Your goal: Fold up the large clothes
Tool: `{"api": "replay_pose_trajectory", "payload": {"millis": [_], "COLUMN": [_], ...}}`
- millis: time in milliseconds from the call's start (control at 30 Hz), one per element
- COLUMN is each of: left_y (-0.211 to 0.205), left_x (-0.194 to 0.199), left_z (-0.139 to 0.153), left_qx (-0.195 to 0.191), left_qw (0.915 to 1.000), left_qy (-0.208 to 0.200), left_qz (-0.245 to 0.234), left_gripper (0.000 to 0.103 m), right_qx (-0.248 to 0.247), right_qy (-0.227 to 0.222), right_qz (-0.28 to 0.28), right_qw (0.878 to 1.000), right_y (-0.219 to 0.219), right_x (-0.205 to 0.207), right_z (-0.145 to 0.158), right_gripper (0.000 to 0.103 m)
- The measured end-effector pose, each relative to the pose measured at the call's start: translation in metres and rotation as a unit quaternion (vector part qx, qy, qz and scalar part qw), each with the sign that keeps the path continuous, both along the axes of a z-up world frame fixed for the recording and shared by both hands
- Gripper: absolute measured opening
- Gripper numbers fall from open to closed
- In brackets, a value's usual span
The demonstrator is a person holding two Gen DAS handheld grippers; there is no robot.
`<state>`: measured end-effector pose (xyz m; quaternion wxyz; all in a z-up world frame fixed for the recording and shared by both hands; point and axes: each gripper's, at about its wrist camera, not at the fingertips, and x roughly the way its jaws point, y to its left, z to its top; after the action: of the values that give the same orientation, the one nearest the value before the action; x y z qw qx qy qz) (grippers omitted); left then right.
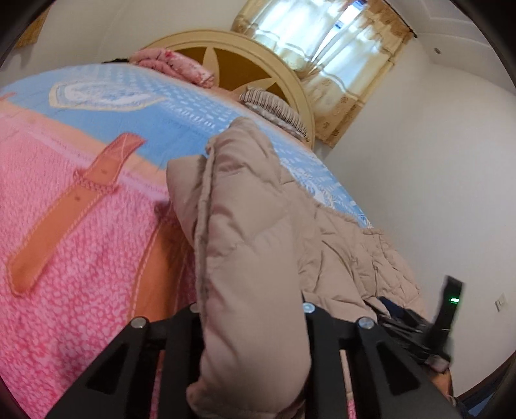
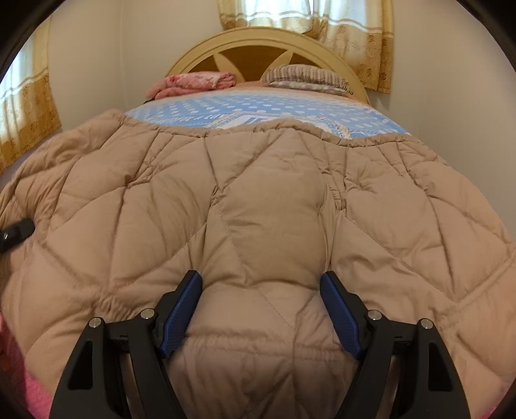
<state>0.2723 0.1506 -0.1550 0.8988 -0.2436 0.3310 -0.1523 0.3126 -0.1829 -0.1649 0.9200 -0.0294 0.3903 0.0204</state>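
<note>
My left gripper (image 1: 254, 322) clamps the coat (image 1: 245, 245) fold, pads hidden; right gripper (image 2: 261, 309) spread wide over it, contact unclear.

Quilted coat (image 2: 258, 209) spread on the bed (image 2: 290, 109), folded blanket (image 2: 193, 82) behind it at left, pillow (image 2: 306, 77) behind at right, both before the headboard (image 2: 258, 42), curtained window (image 2: 306, 19) behind the headboard, coat sleeve (image 1: 245, 241) between left claw (image 1: 251, 309) fingers.
</note>
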Motion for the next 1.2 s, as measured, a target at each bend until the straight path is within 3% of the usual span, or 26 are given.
{"api": "replay_pose_trajectory", "payload": {"millis": [67,133,200,400,633,800,1067,1200], "left_y": [0.002,0.006,0.005,-0.004,-0.023,-0.053,-0.133,-0.178], "left_x": [-0.001,-0.004,-0.012,-0.034,-0.073,-0.066,-0.027,-0.015], "left_z": [0.000,0.000,0.005,0.053,0.135,0.158,0.147,0.131], "left_qx": [-0.006,-0.025,-0.026,-0.029,0.060,0.141,0.190,0.212], "left_qw": [1.0000,0.9996,0.9994,0.9967,0.9848,0.9726,0.9531,0.9415], "left_qy": [-0.003,-0.008,-0.021,-0.073,-0.156,-0.178,-0.209,-0.210], "left_qz": [-0.002,-0.006,-0.007,-0.020,-0.046,-0.049,-0.109,-0.157], "left_gripper": [0.023,0.022,0.021,0.019,0.018,0.018,0.018,0.018], "right_qx": [-0.006,-0.042,-0.052,-0.047,0.032,0.084,0.192,0.219], "right_qy": [-0.025,0.015,0.016,0.030,0.035,0.029,0.003,-0.024], "right_qz": [-0.007,-0.006,-0.006,0.001,0.063,0.128,0.143,0.115], "right_qw": [1.000,0.999,0.999,0.998,0.997,0.988,0.971,0.968], "right_y": [-0.003,0.003,0.005,0.020,0.074,0.110,0.036,-0.011], "right_x": [-0.020,-0.024,-0.024,-0.022,-0.039,-0.040,-0.063,-0.083], "right_z": [0.012,-0.007,-0.018,-0.015,-0.009,-0.009,-0.004,0.005], "right_gripper": [0.076,0.076,0.077,0.075,0.073,0.074,0.074,0.074]}}
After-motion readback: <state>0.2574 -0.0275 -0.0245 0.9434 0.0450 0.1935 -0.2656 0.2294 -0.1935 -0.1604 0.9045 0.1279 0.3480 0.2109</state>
